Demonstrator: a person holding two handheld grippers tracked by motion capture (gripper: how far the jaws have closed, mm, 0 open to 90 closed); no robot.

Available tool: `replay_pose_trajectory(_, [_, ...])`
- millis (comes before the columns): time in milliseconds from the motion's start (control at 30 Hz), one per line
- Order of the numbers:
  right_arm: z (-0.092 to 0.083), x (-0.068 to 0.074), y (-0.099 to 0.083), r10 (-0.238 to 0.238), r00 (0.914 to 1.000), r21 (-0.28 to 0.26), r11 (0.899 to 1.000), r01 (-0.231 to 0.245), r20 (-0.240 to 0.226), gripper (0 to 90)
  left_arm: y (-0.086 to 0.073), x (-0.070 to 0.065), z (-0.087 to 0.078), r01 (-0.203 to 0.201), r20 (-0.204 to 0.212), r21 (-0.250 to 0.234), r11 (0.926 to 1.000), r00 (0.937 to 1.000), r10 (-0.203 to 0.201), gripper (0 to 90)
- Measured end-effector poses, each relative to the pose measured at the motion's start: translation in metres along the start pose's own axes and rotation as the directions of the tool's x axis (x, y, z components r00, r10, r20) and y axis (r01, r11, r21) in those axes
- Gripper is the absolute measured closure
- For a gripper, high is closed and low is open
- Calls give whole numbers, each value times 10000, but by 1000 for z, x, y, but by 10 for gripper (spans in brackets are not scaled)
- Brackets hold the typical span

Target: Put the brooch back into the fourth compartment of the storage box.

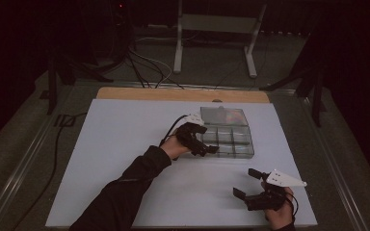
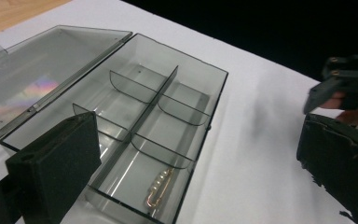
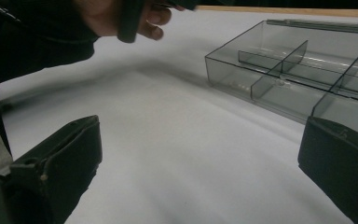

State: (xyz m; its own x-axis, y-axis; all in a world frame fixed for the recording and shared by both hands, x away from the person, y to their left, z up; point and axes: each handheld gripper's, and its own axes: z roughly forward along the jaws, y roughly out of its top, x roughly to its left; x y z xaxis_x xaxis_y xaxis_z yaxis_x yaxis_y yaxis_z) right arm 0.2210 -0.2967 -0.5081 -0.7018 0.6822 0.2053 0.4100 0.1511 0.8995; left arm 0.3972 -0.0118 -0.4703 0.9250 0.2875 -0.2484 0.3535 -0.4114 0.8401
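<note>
Two hand-held grippers are in my hands, and both stand with their jaws apart and nothing between them. My left hand-held gripper hangs over the near left corner of the clear compartment box, tilted down into it; straight below its jaws, in the nearest compartment, lies a small gold pin with pearls, loose on the box floor and touched by neither jaw. Beyond the pin the other compartments run away from this gripper, and the box's lid lies folded open flat on the far side. My right hand-held gripper rests low over the white counter, well apart from the box, which sits ahead of it and to its right, with my left hand up ahead on its left.
</note>
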Motion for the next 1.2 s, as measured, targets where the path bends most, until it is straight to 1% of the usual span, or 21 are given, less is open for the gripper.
replay_pose_trajectory(100, [0, -1, 0, 45, 10000, 19, 10000, -45, 25, 0, -1, -2, -11, -173, -11, -62, 9998, 9999, 172, 12])
replay_pose_trajectory(167, [0, -1, 0, 85, 10000, 19, 10000, -85, 27, 0, -3, -3, -21, -142, 29, -131, 9998, 9999, 142, 12])
replay_pose_trajectory(233, [1, 1, 0, 49, 9999, 92, 9999, -50, 108, 0, -6, -4, -32, -156, -104, -219, 9996, 9998, 154, 12])
replay_pose_trajectory(333, [2, 3, 0, 9, 9999, 110, 9999, -10, 132, 0, -11, -5, -50, -107, -314, -222, 9997, 9995, 100, 12])
replay_pose_trajectory(400, [3, 5, 1, -104, 9998, 158, 9998, 101, 179, 0, -15, -5, -61, -86, -414, -169, 9998, 9991, 79, 12])
replay_pose_trajectory(467, [4, 6, 1, -154, 9997, 191, 9997, 150, 204, 0, -19, -4, -73, -93, -591, -234, 9997, 9982, 79, 12])
replay_pose_trajectory(567, [6, 5, 0, -151, 9996, 256, 9996, 145, 235, 0, -28, -2, -89, 102, -676, -472, 9988, 9976, -134, 12])
replay_pose_trajectory(600, [6, 5, 0, -122, 9996, 250, 9996, 116, 235, 0, -31, -2, -94, 150, -718, -505, 9986, 9972, -187, 12])
replay_pose_trajectory(633, [6, 4, 0, -100, 9997, 253, 9996, 94, 238, 0, -36, -2, -99, 149, -846, -517, 9986, 9962, -192, 12])
replay_pose_trajectory(733, [6, 3, -1, -40, 9997, 270, 9996, 34, 248, 0, -47, -2, -108, 316, -960, -487, 9983, 9947, -362, 12])
replay_pose_trajectory(800, [6, 3, -1, -74, 9997, 278, 9996, 67, 250, 0, -57, -1, -113, 338, -1149, -425, 9985, 9926, -385, 12])
replay_pose_trajectory(833, [6, 4, -1, -90, 9997, 269, 9996, 84, 240, 0, -63, -1, -117, 350, -1328, -426, 9985, 9903, -403, 12])
replay_pose_trajectory(933, [7, 4, -1, -52, 9997, 284, 9996, 45, 235, 0, -75, -2, -123, 556, -1370, -417, 9976, 9887, -609, 12])
replay_pose_trajectory(1200, [7, 4, -1, -103, 9997, 321, 9994, 96, 217, 0, -108, -9, -142, 864, -1732, -509, 9950, 9804, -940, 12])
